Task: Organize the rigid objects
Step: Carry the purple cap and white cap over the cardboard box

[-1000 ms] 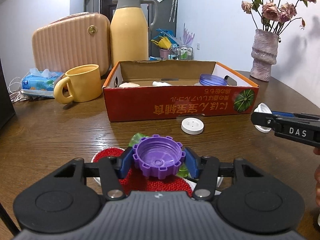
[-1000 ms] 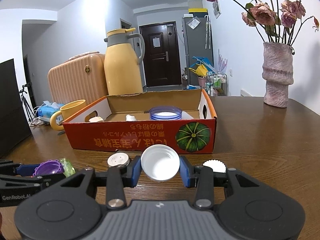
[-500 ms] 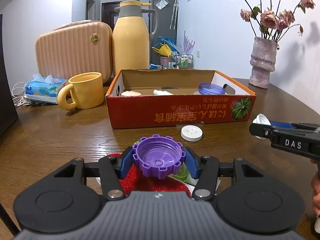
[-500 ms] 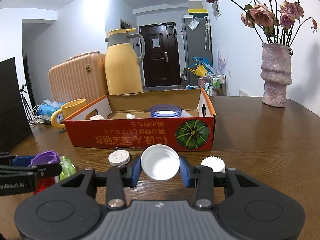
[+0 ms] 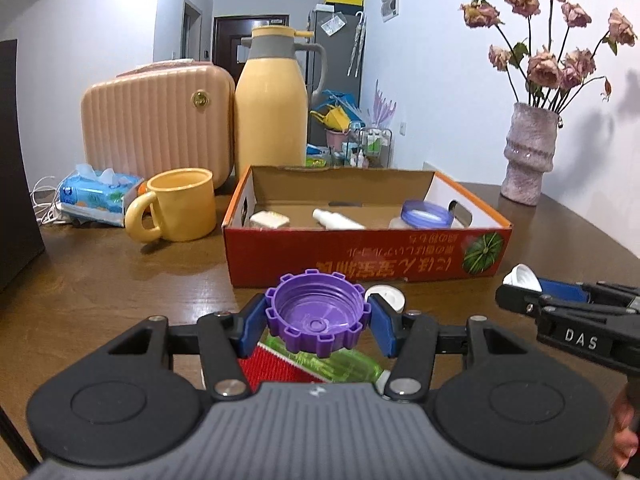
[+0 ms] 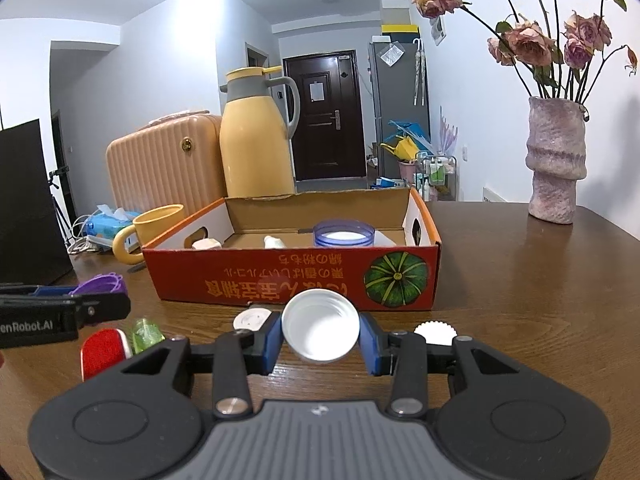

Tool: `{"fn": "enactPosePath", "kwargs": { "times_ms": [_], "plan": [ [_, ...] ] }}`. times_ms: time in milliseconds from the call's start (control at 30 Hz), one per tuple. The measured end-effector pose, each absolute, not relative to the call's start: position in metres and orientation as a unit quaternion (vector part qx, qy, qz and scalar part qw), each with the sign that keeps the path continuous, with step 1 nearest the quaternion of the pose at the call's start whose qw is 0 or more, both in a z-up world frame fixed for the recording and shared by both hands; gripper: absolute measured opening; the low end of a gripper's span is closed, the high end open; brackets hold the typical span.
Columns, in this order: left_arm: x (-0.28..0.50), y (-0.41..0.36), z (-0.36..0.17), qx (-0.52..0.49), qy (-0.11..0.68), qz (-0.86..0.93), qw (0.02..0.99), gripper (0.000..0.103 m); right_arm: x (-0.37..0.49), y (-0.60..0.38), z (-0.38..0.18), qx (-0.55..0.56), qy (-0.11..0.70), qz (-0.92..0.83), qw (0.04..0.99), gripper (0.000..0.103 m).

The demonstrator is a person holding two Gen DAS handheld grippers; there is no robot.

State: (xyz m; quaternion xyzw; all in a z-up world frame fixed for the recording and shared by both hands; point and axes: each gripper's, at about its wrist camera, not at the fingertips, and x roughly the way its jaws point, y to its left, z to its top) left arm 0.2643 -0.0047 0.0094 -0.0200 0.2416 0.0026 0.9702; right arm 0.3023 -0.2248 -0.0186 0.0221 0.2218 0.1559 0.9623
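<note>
Left tongs point(image 5: 318, 318) clamp purple cap point(image 5: 318, 316), lower centre | right tongs point(image 6: 320, 338) clamp white cap point(image 6: 320, 327), lower centre | step: carrying both, judged | next: lift over front wall of red box point(image 5: 360, 258), mid-frame, then let go | worktop point(image 6: 520, 280) beyond

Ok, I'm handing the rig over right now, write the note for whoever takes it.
Left tool: shut on the purple cap, held above the table, short of the box.
Right tool: shut on the white cap, also in front of the box.
Cardboard box: already holds a blue-lidded jar, a small white bottle and a pale block.
Still on the table: flat white lid, ribbed white cap, green bottle, red item.
Left to do, probably: drop both caps in the box, then collect the rest.
</note>
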Motion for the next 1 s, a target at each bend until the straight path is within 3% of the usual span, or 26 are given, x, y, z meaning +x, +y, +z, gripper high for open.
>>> {"fn": "enactPosePath", "kwargs": {
  "times_ms": [1000],
  "plan": [
    [0.332, -0.013, 0.054, -0.023, 0.195, 0.020, 0.980, 0.055, 0.361, -0.216, 0.018, 0.035, 0.187, 0.142, 0.971, 0.040]
  ]
}}
